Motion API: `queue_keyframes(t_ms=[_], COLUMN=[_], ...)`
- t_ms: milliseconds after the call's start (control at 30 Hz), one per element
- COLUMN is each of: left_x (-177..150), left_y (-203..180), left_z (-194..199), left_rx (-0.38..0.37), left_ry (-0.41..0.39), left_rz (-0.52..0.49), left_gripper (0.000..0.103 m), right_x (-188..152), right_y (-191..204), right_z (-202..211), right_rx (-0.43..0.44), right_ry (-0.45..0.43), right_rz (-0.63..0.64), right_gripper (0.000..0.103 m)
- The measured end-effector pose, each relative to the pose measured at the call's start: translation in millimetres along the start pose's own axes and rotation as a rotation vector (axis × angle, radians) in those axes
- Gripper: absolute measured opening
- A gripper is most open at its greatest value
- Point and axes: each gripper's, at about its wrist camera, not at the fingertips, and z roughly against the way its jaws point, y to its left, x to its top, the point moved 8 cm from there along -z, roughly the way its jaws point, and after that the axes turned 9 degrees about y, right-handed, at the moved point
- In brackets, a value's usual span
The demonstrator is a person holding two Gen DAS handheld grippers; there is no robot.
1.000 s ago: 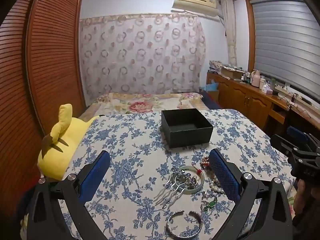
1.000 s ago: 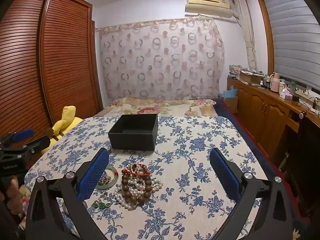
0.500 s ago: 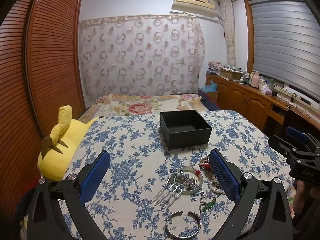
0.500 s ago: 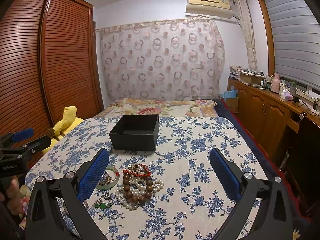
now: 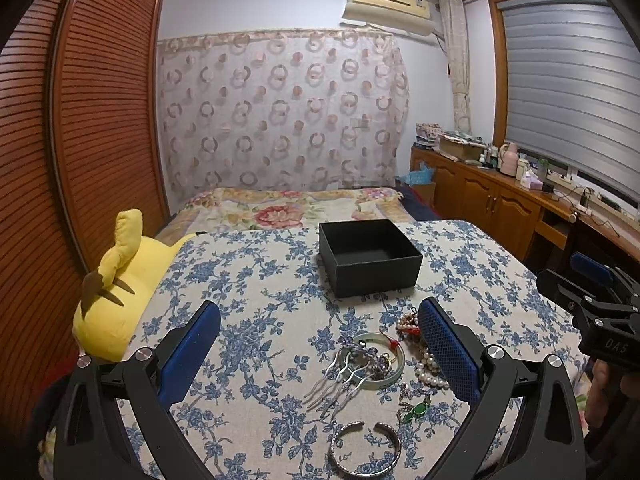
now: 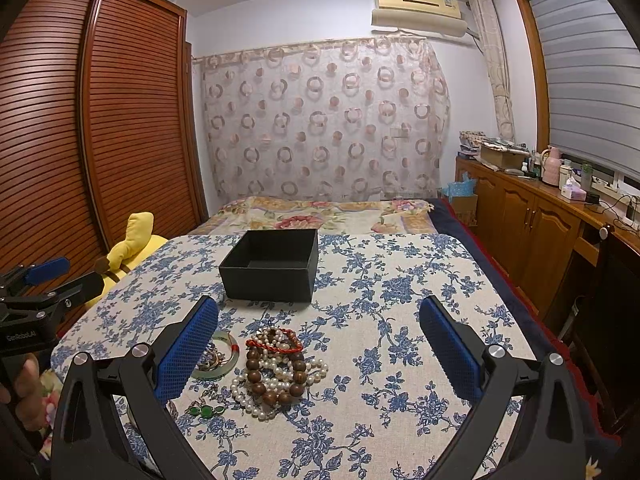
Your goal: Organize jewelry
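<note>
An empty black box (image 5: 370, 256) (image 6: 272, 266) stands open on the blue-flowered tablecloth (image 5: 260, 320). Nearer to me lies a jewelry pile: a silver hair comb (image 5: 340, 380) over a pale green bangle (image 5: 380, 362) (image 6: 218, 360), a silver cuff bracelet (image 5: 366, 450), a green pendant (image 5: 416, 408) (image 6: 204, 411), a pearl strand (image 6: 256, 388), brown wooden beads (image 6: 276, 376) and a red bead bracelet (image 6: 276, 344). My left gripper (image 5: 320, 354) is open and empty above the comb. My right gripper (image 6: 320, 354) is open and empty, with the beads toward its left finger.
A yellow plush toy (image 5: 120, 292) lies at the table's left edge. A bed (image 5: 288, 208) stands behind the table. A louvered wooden wardrobe (image 5: 80, 140) is on the left and a cluttered wooden cabinet (image 5: 500, 200) on the right.
Both views have tilted up a little, so the table and jewelry sit slightly lower in frame. Both grippers stay open and empty.
</note>
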Motion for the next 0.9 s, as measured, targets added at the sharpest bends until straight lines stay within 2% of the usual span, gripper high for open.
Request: queue_keyframes(t_ms=[900], left_x=[0.3], left_y=[-2.7], left_z=[0.0], left_rx=[-0.001], left_ry=[-0.006], left_rz=[-0.004], left_gripper=[0.096], right_x=[1.6], right_y=[0.5], right_z=[3.5], right_rx=[0.000], right_ry=[-0.001], right_rz=[0.001], right_gripper=[0.101])
